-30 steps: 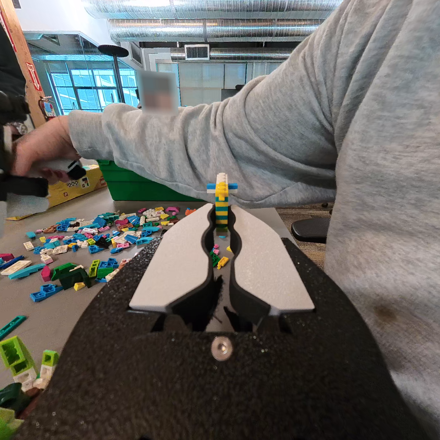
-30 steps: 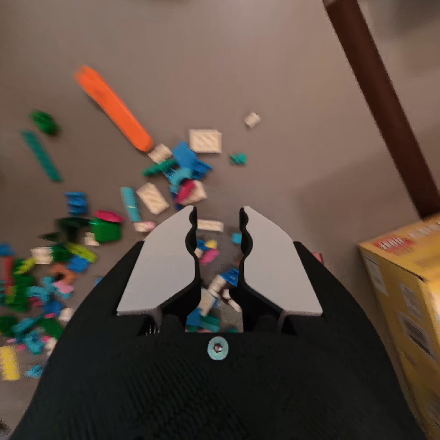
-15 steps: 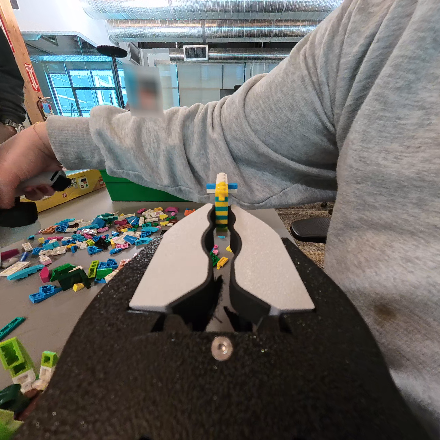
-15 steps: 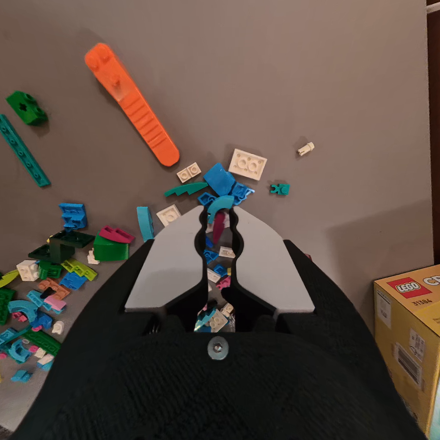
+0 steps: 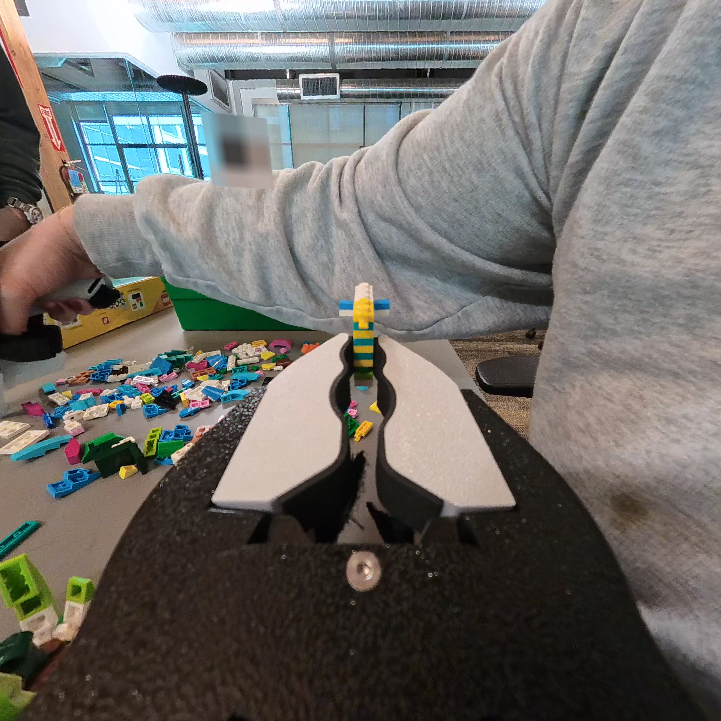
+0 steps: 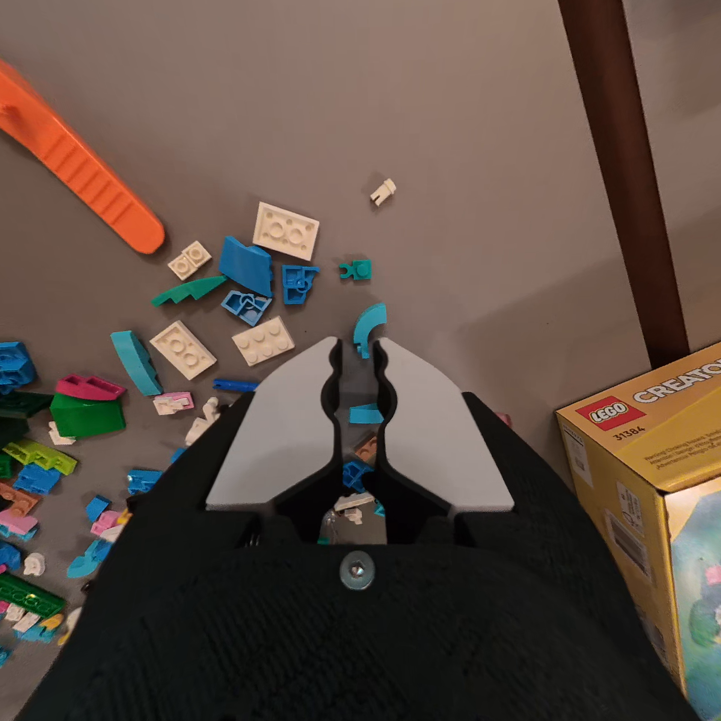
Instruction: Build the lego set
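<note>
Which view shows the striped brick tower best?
The left wrist view: the yellow-and-teal brick tower stands upright, clamped between the left gripper fingers, with a blue-and-white crosspiece near the top. The right wrist view does not show it, only loose bricks on the grey table.

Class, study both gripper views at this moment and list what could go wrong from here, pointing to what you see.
1. The left gripper clamps the striped brick stack only low down. Its top crosspiece sits near the grey sleeve, so a bump might snap it off.
2. Only the end of the light blue curved piece lies between the right gripper's jaws. The hold is unclear, so it may slip.
</note>
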`<state>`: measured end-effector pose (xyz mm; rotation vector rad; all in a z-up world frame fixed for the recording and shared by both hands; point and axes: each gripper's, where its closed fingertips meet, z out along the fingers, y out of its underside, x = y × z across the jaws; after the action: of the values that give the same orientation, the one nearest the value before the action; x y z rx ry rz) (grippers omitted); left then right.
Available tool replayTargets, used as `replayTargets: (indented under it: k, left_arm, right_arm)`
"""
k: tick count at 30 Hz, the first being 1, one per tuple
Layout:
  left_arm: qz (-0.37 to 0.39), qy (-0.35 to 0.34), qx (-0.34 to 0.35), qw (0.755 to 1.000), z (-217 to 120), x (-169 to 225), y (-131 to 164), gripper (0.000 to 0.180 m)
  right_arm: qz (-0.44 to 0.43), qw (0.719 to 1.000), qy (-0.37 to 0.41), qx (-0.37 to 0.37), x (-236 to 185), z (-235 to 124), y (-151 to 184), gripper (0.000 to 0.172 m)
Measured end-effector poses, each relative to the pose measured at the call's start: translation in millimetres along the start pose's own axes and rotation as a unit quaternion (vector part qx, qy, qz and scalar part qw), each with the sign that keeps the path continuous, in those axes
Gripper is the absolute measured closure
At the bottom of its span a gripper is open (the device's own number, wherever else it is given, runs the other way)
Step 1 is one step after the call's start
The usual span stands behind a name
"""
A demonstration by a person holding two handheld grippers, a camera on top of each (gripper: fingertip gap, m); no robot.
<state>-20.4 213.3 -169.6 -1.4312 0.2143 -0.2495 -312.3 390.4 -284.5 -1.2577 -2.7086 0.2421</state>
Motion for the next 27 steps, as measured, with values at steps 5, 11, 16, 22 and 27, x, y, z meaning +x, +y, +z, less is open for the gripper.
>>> replayTargets:
  k: [5,11,16,22,27]
  left_arm:
    - [-0.001,0.000,0.001,1.000,0,-4,0,0.172]
    - [-0.001,0.001,0.002,1.000,0,-5,0,0.172]
    - [-0.001,0.001,0.003,1.000,0,-4,1,0.172]
    - [0.000,0.001,0.003,1.000,0,-5,2,0.172]
    - [0.000,0.002,0.002,1.000,-1,-5,3,0.172]
  right_arm:
    - [-0.036,0.999,0.019,0.034,-9,-21,2,0.146]
    - [-0.100,0.994,-0.039,0.004,-59,-32,46,0.143]
    - [-0.117,0.993,-0.028,-0.004,-77,-31,66,0.144]
    - [-0.121,0.992,-0.036,0.009,-84,-29,70,0.149]
    - [-0.127,0.991,-0.029,0.005,-84,-27,78,0.160]
